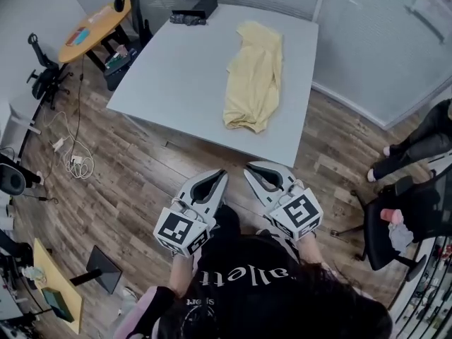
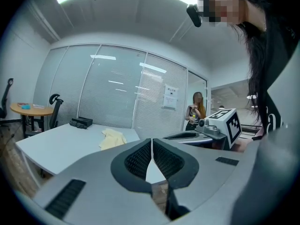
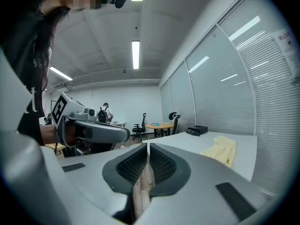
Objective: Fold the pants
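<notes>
Pale yellow pants lie crumpled lengthwise on the right half of a grey-white table. They also show in the left gripper view as the pants and in the right gripper view as the pants. Both grippers hover over the wooden floor, short of the table's near edge. My left gripper is shut and holds nothing; its tips meet. My right gripper is shut too and empty, its tips together. The two sit side by side, close to the person's body.
A black device rests at the table's far edge. A round orange table with office chairs stands at the far left, cables lie on the floor. A seated person's legs and a chair are at the right. Another person stands farther off.
</notes>
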Tool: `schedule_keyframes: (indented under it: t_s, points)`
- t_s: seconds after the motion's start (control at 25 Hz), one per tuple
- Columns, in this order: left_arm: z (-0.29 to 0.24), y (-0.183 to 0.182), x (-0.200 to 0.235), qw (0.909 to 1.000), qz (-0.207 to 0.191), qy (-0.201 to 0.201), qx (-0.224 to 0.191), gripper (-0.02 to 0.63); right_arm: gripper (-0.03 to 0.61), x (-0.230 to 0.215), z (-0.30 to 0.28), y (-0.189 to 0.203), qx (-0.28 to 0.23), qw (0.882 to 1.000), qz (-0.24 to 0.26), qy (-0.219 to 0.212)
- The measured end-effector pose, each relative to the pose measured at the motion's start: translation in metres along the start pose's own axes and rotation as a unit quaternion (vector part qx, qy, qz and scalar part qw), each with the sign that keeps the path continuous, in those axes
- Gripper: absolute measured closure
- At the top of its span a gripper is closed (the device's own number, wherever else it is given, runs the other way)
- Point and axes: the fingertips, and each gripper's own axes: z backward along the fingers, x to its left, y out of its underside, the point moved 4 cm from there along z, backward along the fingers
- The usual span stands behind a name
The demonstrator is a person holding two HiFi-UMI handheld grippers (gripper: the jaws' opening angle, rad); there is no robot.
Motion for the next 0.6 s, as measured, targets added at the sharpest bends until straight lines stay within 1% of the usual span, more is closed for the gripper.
schedule_keyframes:
  t_s: [0.16,0.36,0.6]
  points:
    - [-0.003,-0.01,0.049,0.9998,-0.003,0.017,0.005,0.581,0.548,-0.006,-0.048,-0.01,0.007,1.0,-0.007,0.013]
    - [-0.007,-0.012,0.104,0.9988,-0.008,0.045,0.019,0.581,0.548,-0.012,-0.099,-0.014,0.018,0.999,-0.014,0.037]
    - [-0.01,-0.008,0.148,0.9961,-0.011,0.081,0.034,0.58,0.548,-0.018,-0.137,-0.015,0.033,0.996,-0.021,0.079]
